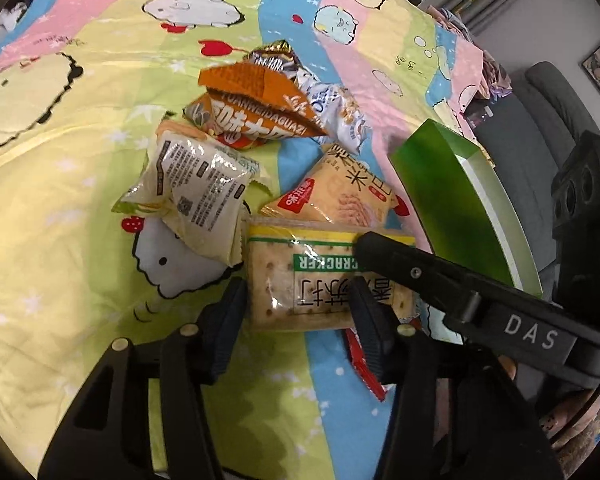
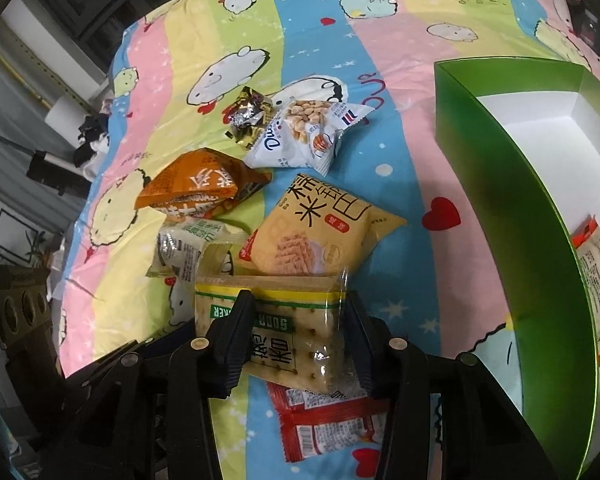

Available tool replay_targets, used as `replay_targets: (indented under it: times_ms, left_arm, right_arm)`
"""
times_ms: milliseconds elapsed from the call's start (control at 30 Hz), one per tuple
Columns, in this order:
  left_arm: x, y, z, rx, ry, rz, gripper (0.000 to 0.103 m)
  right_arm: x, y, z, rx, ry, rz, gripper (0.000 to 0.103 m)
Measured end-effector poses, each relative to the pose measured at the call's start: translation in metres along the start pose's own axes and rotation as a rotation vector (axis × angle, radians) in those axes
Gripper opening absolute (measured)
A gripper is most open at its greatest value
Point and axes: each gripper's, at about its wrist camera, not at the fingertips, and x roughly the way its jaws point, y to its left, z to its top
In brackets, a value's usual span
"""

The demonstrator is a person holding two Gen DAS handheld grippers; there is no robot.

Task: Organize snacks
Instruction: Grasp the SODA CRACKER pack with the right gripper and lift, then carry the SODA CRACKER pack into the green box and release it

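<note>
A clear soda cracker pack (image 1: 300, 276) with a green-and-yellow band lies nearest on the cartoon bedsheet. In the right wrist view my right gripper (image 2: 300, 300) is shut on this cracker pack (image 2: 300, 328), both pads pressing its sides. One right-gripper finger (image 1: 380, 248) reaches in from the right onto the pack's top corner. My left gripper (image 1: 298, 292) straddles the pack's near end: its left pad sits just off the pack's edge and its right pad lies over the wrapper, so it is open. The green box (image 2: 500, 200) stands open to the right.
Loose snacks lie beyond: a yellow rice-crisp bag (image 2: 320, 232), an orange seed bag (image 2: 196, 184), a white peanut bag (image 2: 312, 136), a pale packet (image 2: 184, 248), foil candy (image 2: 248, 116). A red packet (image 2: 328, 428) lies under the cracker pack. One packet (image 2: 596, 280) is in the box.
</note>
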Motion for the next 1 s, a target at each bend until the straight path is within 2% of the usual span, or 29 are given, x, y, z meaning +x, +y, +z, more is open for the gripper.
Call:
replay_targets:
  times_ms: [400, 700, 1000]
  left_arm:
    - [-0.050, -0.031, -0.002, 0.032, -0.098, 0.045, 0.052]
    - [-0.084, -0.059, -0.008, 0.094, -0.176, 0.076, 0.052]
    - [-0.107, -0.086, -0.015, 0.139, -0.233, 0.088, 0.052]
  right_arm:
    - [-0.053, 0.019, -0.006, -0.062, -0.100, 0.051, 0.047]
    - [-0.095, 0.030, -0.011, -0.099, -0.189, 0.078, 0.048]
    - [-0.131, 0.028, -0.017, -0.108, -0.263, 0.101, 0.048]
